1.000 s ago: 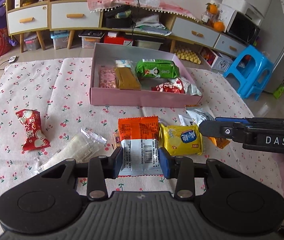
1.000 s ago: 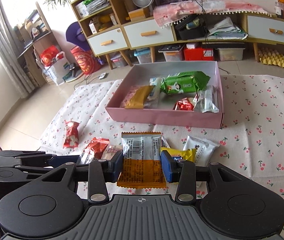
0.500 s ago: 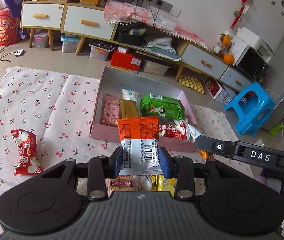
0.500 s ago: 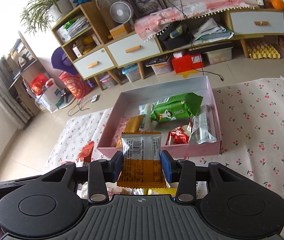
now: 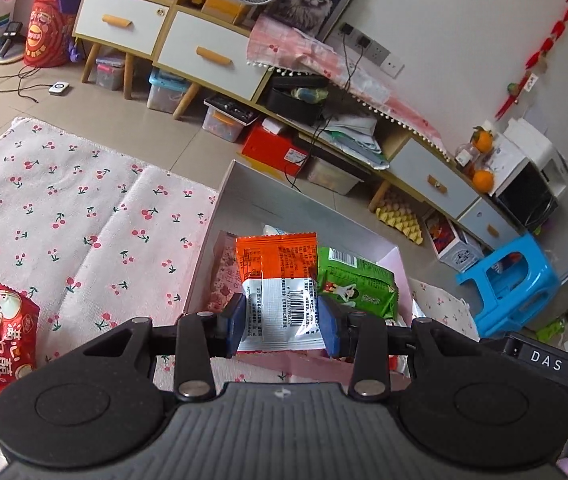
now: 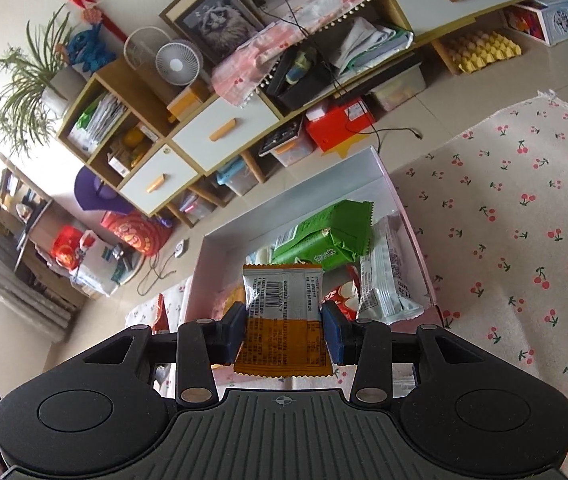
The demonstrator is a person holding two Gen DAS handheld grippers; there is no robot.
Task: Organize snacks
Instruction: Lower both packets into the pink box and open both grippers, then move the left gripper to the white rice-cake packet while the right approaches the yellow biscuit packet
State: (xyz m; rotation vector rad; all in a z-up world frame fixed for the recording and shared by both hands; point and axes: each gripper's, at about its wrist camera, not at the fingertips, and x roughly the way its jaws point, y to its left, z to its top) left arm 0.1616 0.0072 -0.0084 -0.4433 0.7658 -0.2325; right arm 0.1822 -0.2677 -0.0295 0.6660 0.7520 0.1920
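My left gripper [image 5: 282, 330] is shut on an orange and silver snack packet [image 5: 278, 280] and holds it above the near edge of the pink box [image 5: 228, 184]. My right gripper [image 6: 282, 336] is shut on a silver and amber snack packet [image 6: 282, 312], also raised over the pink box [image 6: 411, 216]. The box holds a green packet [image 5: 357, 284], which also shows in the right wrist view [image 6: 323, 236], a pink packet [image 5: 224, 276], a white-grey packet [image 6: 381, 276] and a red one [image 6: 341, 296]. A red snack packet [image 5: 8, 336] lies on the cherry cloth at the left.
The cherry-print cloth [image 5: 84, 216] covers the floor around the box. A low cabinet with drawers [image 5: 204, 56] stands behind. A blue stool [image 5: 511, 280] is at the right. The other gripper's body marked DAS [image 5: 543, 360] sits at the lower right.
Both grippers have lifted their packets off the cloth and carried them forward to above the pink box. The loose snacks on the cloth have dropped out of view.
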